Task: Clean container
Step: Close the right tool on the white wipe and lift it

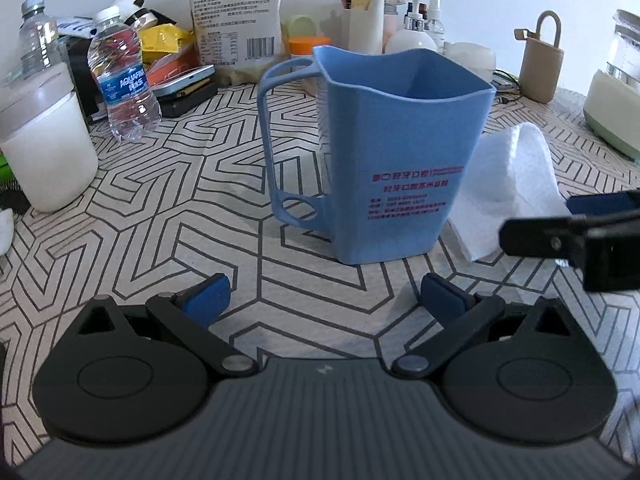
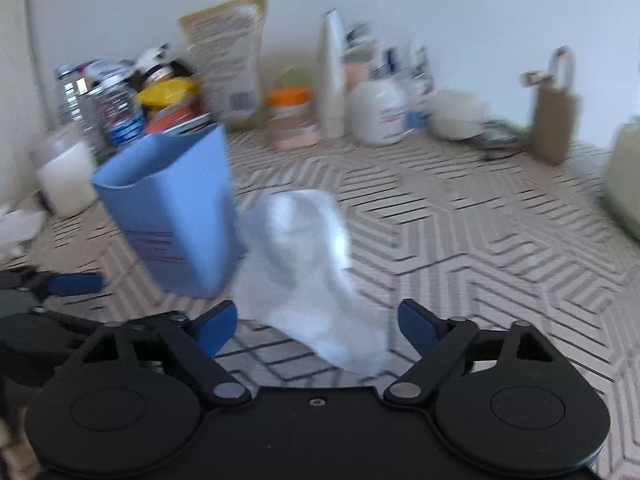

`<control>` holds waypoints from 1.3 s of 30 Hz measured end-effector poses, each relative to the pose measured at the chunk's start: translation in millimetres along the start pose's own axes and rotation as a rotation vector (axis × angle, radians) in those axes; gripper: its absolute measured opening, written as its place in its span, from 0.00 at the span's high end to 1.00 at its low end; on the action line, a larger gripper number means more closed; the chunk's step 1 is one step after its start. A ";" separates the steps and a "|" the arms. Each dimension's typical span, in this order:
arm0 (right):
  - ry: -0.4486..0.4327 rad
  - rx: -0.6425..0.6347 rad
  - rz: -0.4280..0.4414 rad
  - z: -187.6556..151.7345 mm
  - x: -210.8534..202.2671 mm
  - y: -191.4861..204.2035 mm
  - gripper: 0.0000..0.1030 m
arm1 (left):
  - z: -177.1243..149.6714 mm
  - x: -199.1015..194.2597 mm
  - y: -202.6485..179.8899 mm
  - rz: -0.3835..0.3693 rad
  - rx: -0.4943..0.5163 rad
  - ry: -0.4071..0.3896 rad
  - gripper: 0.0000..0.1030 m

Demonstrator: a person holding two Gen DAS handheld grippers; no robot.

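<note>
A blue plastic jug (image 1: pixel 396 152) with a handle on its left side and red print stands upright on the patterned table; it also shows in the right wrist view (image 2: pixel 176 208). A white cloth (image 1: pixel 508 188) lies crumpled just right of it, also in the right wrist view (image 2: pixel 312 264). My left gripper (image 1: pixel 326 300) is open and empty, a little short of the jug. My right gripper (image 2: pixel 318 324) is open and empty, its jaws either side of the cloth's near end. The right gripper shows in the left view (image 1: pixel 576 236) beside the cloth.
The patterned tablecloth (image 1: pixel 160 232) covers the table. A white tumbler (image 1: pixel 44 152) and water bottles (image 1: pixel 122 76) stand at the left. A food bag (image 1: pixel 236 12), toiletry bottles (image 1: pixel 412 28), a beige flask (image 1: pixel 540 64) and a kettle (image 1: pixel 616 88) line the back.
</note>
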State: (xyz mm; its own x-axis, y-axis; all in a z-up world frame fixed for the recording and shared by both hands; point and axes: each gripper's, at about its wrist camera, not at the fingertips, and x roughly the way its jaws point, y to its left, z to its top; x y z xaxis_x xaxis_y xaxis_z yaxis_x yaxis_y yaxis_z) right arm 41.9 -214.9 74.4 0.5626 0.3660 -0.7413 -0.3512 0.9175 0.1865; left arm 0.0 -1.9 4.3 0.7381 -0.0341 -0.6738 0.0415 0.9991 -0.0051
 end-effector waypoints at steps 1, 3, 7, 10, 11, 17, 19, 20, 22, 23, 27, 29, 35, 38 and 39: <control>0.001 0.001 0.014 2.3 -0.2 -0.7 0.10 | -0.2 0.0 0.0 0.001 -0.003 0.001 0.00; -0.001 -0.002 0.018 3.5 2.2 -0.6 0.10 | -0.4 0.2 -0.5 0.002 -0.005 -0.001 0.00; -0.005 -0.009 0.023 5.3 7.3 -0.1 0.08 | -0.6 -1.3 -2.8 -0.002 0.004 -0.017 0.00; -0.008 -0.013 0.026 6.6 11.2 0.2 0.08 | -0.5 -3.9 -5.6 -0.007 0.022 -0.039 0.00; -0.009 -0.015 0.027 7.1 12.5 0.3 0.08 | -0.4 -4.7 -6.5 -0.009 0.027 -0.046 0.00; -0.014 -0.024 0.033 9.7 20.3 1.0 0.67 | -0.2 -9.8 -12.2 -0.021 0.061 -0.090 0.43; -0.016 -0.028 0.035 10.6 22.9 1.3 0.85 | -0.1 -11.4 -14.0 -0.025 0.073 -0.105 0.54; -0.017 -0.029 0.036 11.1 24.1 1.4 0.85 | 0.0 -12.3 -15.0 -0.027 0.078 -0.112 0.57; -0.029 -0.033 0.035 11.3 22.5 0.7 0.86 | 0.2 -15.9 -14.0 -0.037 0.078 -0.129 0.64; -0.041 -0.035 0.032 11.0 18.9 -0.2 0.86 | 0.4 -18.9 -11.8 -0.047 0.070 -0.139 0.64; -0.081 -0.028 0.029 12.5 4.6 -5.4 0.86 | 3.2 -24.5 -11.1 -0.089 0.076 -0.144 0.64; -0.094 -0.021 0.033 13.7 -0.8 -7.8 0.86 | 2.9 -27.7 -15.0 -0.088 0.090 -0.167 0.64; -0.121 -0.001 0.058 14.1 -11.5 -12.9 0.85 | 3.8 -34.2 -24.0 -0.086 0.134 -0.201 0.60; -0.131 0.001 0.084 16.6 -14.1 -16.7 0.85 | 3.1 -39.0 -27.2 -0.086 0.150 -0.227 0.39; -0.133 0.006 0.095 16.9 -15.0 -18.3 0.85 | 2.9 -40.7 -28.3 -0.086 0.155 -0.236 0.31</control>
State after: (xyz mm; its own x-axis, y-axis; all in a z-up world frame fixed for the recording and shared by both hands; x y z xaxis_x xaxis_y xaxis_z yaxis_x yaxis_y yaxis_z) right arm 52.6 -234.6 93.0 0.6213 0.4677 -0.6287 -0.4028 0.8788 0.2557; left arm -29.2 -28.9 34.0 0.8627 -0.1417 -0.4855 0.2001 0.9772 0.0705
